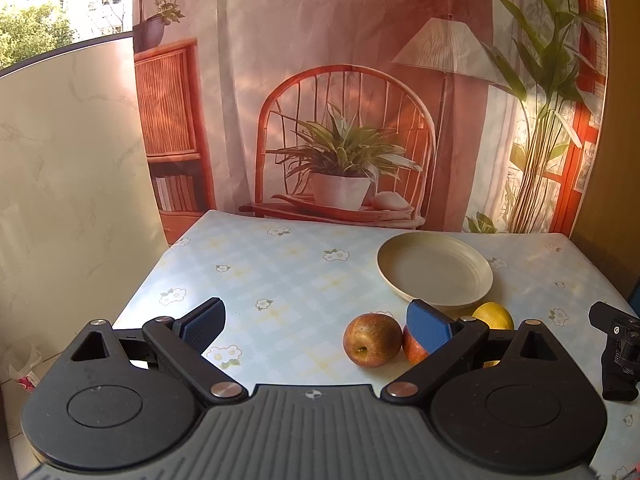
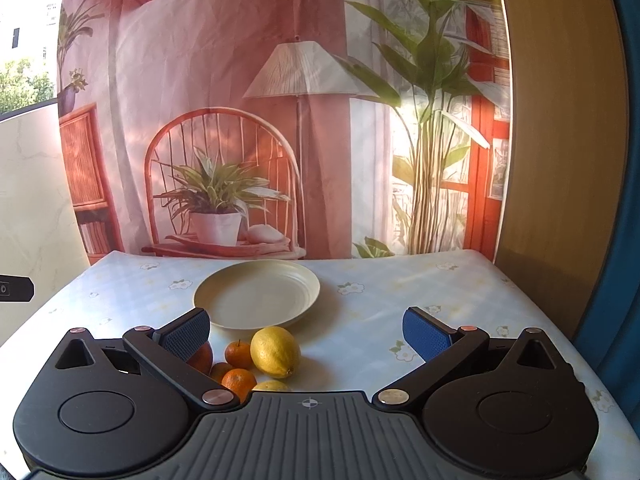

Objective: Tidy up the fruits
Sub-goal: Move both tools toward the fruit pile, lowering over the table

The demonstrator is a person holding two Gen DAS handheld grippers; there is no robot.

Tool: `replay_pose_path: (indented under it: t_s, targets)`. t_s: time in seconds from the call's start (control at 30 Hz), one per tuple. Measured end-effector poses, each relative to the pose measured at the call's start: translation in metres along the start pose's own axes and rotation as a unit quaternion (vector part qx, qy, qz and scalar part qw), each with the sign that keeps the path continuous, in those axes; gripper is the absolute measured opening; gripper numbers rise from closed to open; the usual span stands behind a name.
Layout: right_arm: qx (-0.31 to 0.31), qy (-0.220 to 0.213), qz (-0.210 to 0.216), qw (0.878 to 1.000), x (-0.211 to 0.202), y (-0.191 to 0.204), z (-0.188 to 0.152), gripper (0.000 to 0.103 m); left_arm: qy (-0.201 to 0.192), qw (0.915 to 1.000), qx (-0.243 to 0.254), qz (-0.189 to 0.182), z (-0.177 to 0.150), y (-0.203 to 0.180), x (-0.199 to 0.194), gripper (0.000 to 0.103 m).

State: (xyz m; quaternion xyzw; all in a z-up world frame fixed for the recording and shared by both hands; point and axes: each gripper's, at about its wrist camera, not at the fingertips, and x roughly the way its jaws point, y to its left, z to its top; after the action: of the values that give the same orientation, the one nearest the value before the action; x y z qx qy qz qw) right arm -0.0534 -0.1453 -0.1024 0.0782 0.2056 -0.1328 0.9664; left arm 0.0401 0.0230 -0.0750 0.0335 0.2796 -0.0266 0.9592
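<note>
The plate (image 2: 257,294) sat on the bench (image 2: 372,320) with nothing in it. Just before it lay a lemon (image 2: 275,352), oranges (image 2: 238,383) and apples (image 1: 373,340). Both tongs (image 1: 316,330) (image 2: 307,334) were released, holding nothing.

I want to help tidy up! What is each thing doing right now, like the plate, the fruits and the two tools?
Plate: empty, flat on the table.
Left tool: open, holding nothing.
Right tool: open, holding nothing.
Apple: on the table, outside the plate.
Second apple: on the table, partly hidden by the tool's pad.
Lemon: on the table, just before the plate.
Small oranges: bunched together beside the lemon.
</note>
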Motion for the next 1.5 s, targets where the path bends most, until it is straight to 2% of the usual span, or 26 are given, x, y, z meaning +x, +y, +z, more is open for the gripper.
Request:
replay_pose_path:
  t_s: [0.1,0.17,0.27,0.4,0.5,0.67,0.83,0.97,1.03,1.2,1.33,1.5]
  targets:
    - [0.006,0.023,0.008,1.0,0.009,-0.001,0.002,0.103,0.029,0.9995,0.009,-0.004,0.004,0.004,0.01,0.099]
    - [0.008,0.029,0.016,0.999,0.013,-0.002,0.002,0.103,0.034,0.9994,0.005,-0.008,0.006,0.008,0.015,0.099]
    - [0.001,0.041,0.021,0.999,0.019,-0.001,0.006,0.103,0.046,0.9988,0.012,0.012,0.01,0.009,0.024,0.099]
    - [-0.008,0.059,0.022,0.998,0.031,-0.002,0.012,0.103,0.045,0.9976,0.042,0.033,0.012,0.003,0.029,0.099]
    - [-0.002,0.068,0.029,0.997,0.04,-0.006,0.016,0.103,0.046,0.9971,0.052,0.03,0.013,0.001,0.035,0.1]
    - [-0.018,0.089,0.015,0.996,0.058,-0.005,0.02,0.103,0.053,0.9977,0.037,0.02,0.012,0.005,0.049,0.099]
    - [-0.029,0.092,0.023,0.995,0.069,-0.002,0.017,0.103,0.076,0.994,0.074,0.029,0.005,0.0,0.063,0.099]
    - [-0.026,0.104,0.04,0.993,0.072,-0.003,0.011,0.103,0.078,0.9951,0.059,0.018,0.0,0.002,0.067,0.099]
    - [-0.023,0.108,0.039,0.993,0.073,-0.004,0.009,0.103,0.08,0.9956,0.044,0.018,-0.002,0.003,0.068,0.099]
    - [-0.02,0.113,0.038,0.993,0.068,-0.007,0.004,0.103,0.084,0.9963,0.019,-0.009,-0.009,0.002,0.066,0.098]
    - [-0.016,0.119,0.038,0.992,0.065,-0.01,-0.003,0.103,0.075,0.9966,0.03,-0.016,-0.015,-0.003,0.063,0.096]
    - [-0.018,0.126,0.045,0.991,0.06,-0.01,-0.012,0.103,0.05,0.9985,0.016,-0.018,-0.02,-0.006,0.055,0.096]
